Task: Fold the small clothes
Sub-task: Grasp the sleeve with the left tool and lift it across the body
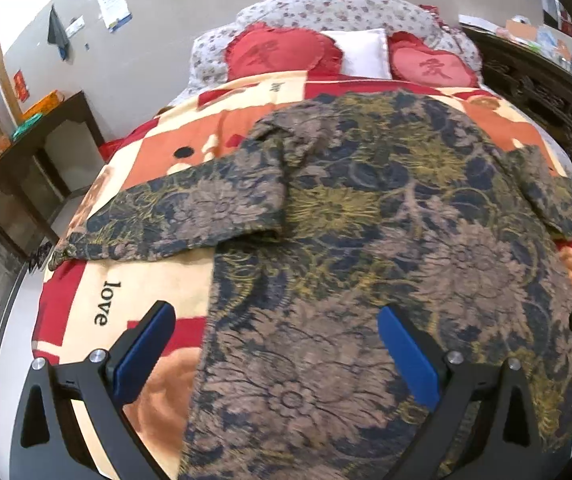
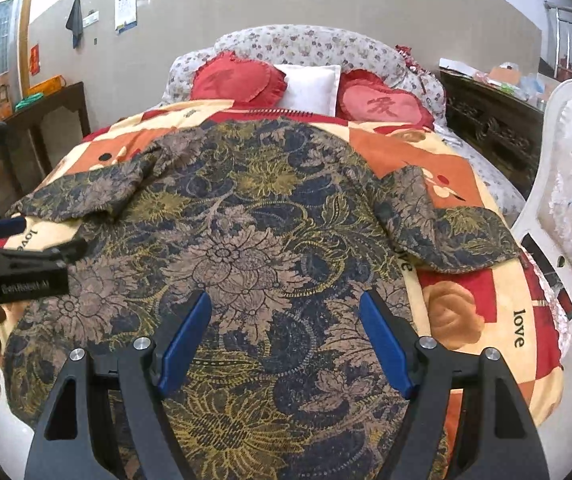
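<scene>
A dark floral short-sleeved shirt (image 1: 365, 208) in navy, tan and olive lies spread flat on the bed, collar toward the pillows, both sleeves out to the sides. It also shows in the right wrist view (image 2: 246, 248). My left gripper (image 1: 278, 316) is open and empty, hovering over the shirt's lower left edge. My right gripper (image 2: 286, 304) is open and empty above the shirt's lower middle. The left gripper also appears at the left edge of the right wrist view (image 2: 10, 236).
The shirt lies on a red, orange and cream blanket (image 1: 134, 320) covering the bed. Heart-shaped red pillows (image 2: 238, 78) and a white pillow (image 2: 311, 84) sit at the head. A dark side table (image 1: 34, 160) stands left, a white chair (image 2: 569, 208) right, a dark cabinet (image 2: 489, 128) far right.
</scene>
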Motion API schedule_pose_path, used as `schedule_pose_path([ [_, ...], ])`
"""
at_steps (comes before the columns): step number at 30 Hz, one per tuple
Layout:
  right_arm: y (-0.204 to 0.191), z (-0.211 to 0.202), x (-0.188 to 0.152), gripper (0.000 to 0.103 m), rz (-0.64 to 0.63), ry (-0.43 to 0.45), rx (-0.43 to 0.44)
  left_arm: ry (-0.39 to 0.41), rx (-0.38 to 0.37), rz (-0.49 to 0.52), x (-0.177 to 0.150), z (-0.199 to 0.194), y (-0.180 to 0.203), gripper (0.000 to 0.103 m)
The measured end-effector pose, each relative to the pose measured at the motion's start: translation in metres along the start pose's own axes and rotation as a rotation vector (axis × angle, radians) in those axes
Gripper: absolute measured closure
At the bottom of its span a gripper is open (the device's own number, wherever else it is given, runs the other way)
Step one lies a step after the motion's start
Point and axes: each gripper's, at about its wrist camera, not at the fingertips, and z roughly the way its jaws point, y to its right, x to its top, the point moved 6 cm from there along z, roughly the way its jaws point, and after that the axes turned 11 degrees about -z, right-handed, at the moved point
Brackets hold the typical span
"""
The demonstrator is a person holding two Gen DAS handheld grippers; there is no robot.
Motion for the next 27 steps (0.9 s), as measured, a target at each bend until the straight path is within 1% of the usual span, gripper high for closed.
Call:
schedule_pose_path([
  [3,0.002,0.014,0.003,0.025,-0.015,-0.011,-0.005,-0.024,0.0,-0.033,0.006,0.015,-0.016,0.0],
  [6,0.003,0.033,0.009,0.025,-0.026,-0.017,-0.006,-0.075,-0.038,-0.104,0.014,0.038,-0.041,0.0],
  [8,0.002,0.047,0.012,0.025,-0.041,-0.029,-0.009,-0.092,-0.089,-0.184,0.024,0.05,-0.061,0.0],
  [10,0.0,0.059,0.014,0.025,-0.057,-0.035,-0.011,-0.135,-0.168,-0.316,0.039,0.065,-0.094,0.0],
  [11,-0.002,0.067,0.014,0.025,-0.067,-0.035,-0.008,-0.145,-0.194,-0.361,0.045,0.069,-0.105,0.0],
  [13,-0.006,0.081,0.013,0.025,-0.082,-0.043,0.003,-0.165,-0.284,-0.5,0.063,0.076,-0.141,0.0],
  [14,-0.009,0.09,0.01,0.025,-0.091,-0.068,0.01,-0.166,-0.338,-0.576,0.071,0.078,-0.16,0.0],
  [15,-0.012,0.099,0.005,0.025,-0.106,-0.1,0.018,-0.162,-0.375,-0.636,0.075,0.079,-0.175,0.0],
  [16,-0.014,0.103,0.003,0.025,-0.111,-0.112,0.024,-0.154,-0.425,-0.725,0.078,0.082,-0.196,0.0],
  [17,-0.015,0.107,-0.001,0.025,-0.114,-0.123,0.034,-0.146,-0.483,-0.851,0.076,0.086,-0.223,0.0],
  [20,-0.014,0.109,-0.003,0.025,-0.103,-0.127,0.043,-0.123,-0.572,-1.113,0.059,0.099,-0.278,0.001],
  [21,-0.015,0.109,-0.004,0.025,-0.103,-0.127,0.044,-0.113,-0.588,-1.167,0.053,0.104,-0.29,0.002],
  [24,-0.015,0.11,-0.005,0.025,-0.103,-0.128,0.046,-0.073,-0.658,-1.251,0.05,0.11,-0.309,0.007],
  [25,-0.015,0.11,-0.005,0.025,-0.103,-0.128,0.047,-0.056,-0.667,-1.272,0.051,0.11,-0.313,0.008],
  [27,-0.015,0.11,-0.006,0.025,-0.1,-0.129,0.051,-0.044,-0.659,-1.293,0.053,0.114,-0.32,0.01],
])
